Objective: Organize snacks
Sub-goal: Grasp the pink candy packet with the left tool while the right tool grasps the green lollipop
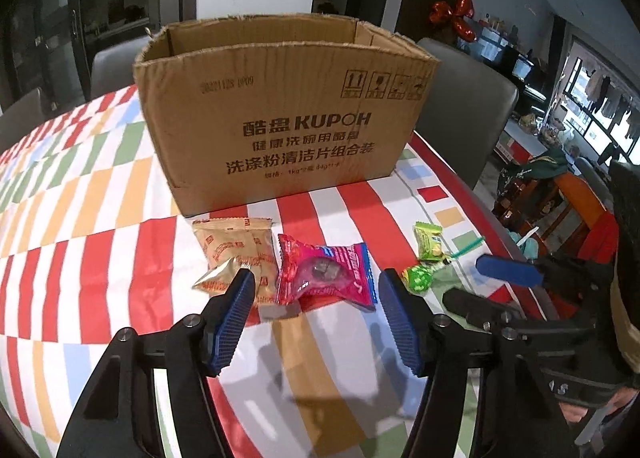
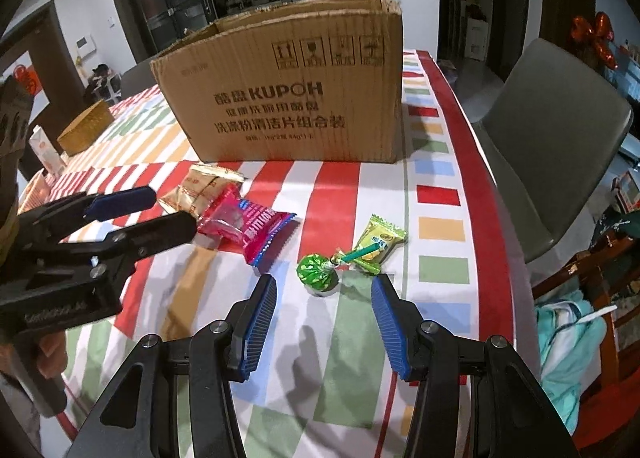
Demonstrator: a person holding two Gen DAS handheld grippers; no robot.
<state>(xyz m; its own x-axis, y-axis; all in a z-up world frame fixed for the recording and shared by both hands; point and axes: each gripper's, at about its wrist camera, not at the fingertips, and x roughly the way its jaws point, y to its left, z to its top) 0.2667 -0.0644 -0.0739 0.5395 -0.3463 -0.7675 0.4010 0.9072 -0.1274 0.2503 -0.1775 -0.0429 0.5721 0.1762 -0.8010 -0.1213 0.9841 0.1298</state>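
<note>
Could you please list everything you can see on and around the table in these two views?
cardboard box: 1, brown, open top, at the back of the table
tan snack packet: 1, tan and orange, in front of the box, leftmost
pink snack packet: 1, pink with a blue edge, overlapping the tan one
green candy packet: 1, yellow-green, near the table's right edge
lollipop: 1, green wrapper, green stick lying over the candy packet
tablecloth: 1, red, white, orange, green and blue blocks
wicker basket: 1, tan, far left
chair: 1, grey, right of the table
left gripper: 1, black, blue jaws open by the pink packet
right gripper: 1, black, blue jaws open around the lollipop
</note>
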